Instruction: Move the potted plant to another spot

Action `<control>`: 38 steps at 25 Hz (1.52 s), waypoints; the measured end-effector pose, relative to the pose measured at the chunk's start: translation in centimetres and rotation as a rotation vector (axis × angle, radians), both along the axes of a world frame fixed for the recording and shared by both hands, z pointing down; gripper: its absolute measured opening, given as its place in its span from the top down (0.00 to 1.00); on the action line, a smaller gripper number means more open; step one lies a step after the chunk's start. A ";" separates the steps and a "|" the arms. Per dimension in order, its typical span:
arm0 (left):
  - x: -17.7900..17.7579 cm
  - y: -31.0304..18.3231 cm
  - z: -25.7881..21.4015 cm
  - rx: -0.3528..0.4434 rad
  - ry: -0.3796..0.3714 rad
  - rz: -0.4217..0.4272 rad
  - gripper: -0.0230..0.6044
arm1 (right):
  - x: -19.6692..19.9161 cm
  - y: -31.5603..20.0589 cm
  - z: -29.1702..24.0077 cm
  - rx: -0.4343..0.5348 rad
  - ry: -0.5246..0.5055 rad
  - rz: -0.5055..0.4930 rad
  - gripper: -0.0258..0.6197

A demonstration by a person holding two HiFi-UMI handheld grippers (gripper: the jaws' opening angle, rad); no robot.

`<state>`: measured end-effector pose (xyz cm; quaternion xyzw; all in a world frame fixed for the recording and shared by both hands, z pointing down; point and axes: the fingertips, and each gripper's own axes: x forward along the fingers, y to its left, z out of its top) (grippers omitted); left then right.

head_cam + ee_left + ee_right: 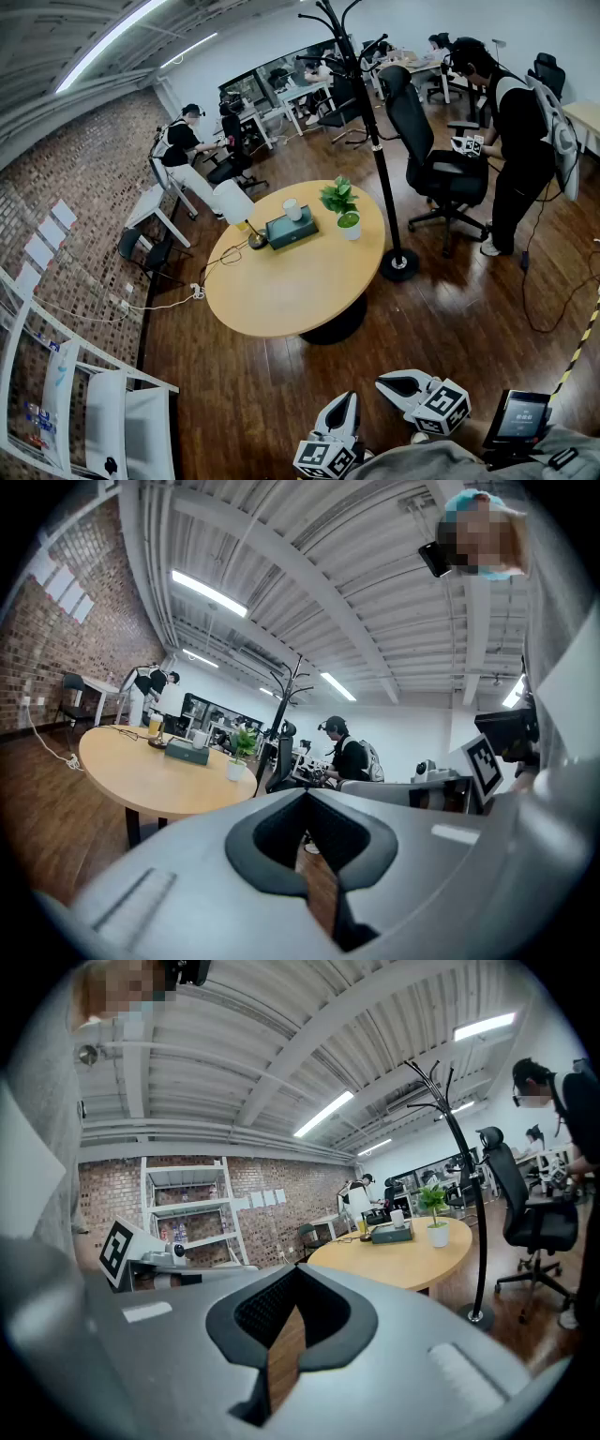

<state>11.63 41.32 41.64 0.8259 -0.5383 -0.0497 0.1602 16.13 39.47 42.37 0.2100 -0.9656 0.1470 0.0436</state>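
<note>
We hold both tools low at the near edge of the head view, above the dark wooden floor and well apart from the round table. Our left gripper has its jaws drawn together with nothing between them. In the left gripper view its dark pads meet at the tip, and only floor shows through the thin slit below. Our right gripper, just to the right of it, is the same: jaws closed on nothing, its pads touching at the tip.

The potted plant stands upright on the far right part of the table. It is a small white pot with green leaves, just right of a dark tissue box. A white cup shows at the far end of the box; we cannot tell whether it sits on the box or behind it. Left of the box stands a lamp with a white shade.

A black coat stand rises just right of the table, its round base on the floor. Beyond it are a black office chair and a standing person at the far right. A brick wall runs along the left, with white shelving at the near left
</note>
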 end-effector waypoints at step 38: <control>-21.3 -32.2 0.7 0.032 0.032 0.171 0.96 | -20.0 -31.4 1.0 0.025 0.073 0.199 0.96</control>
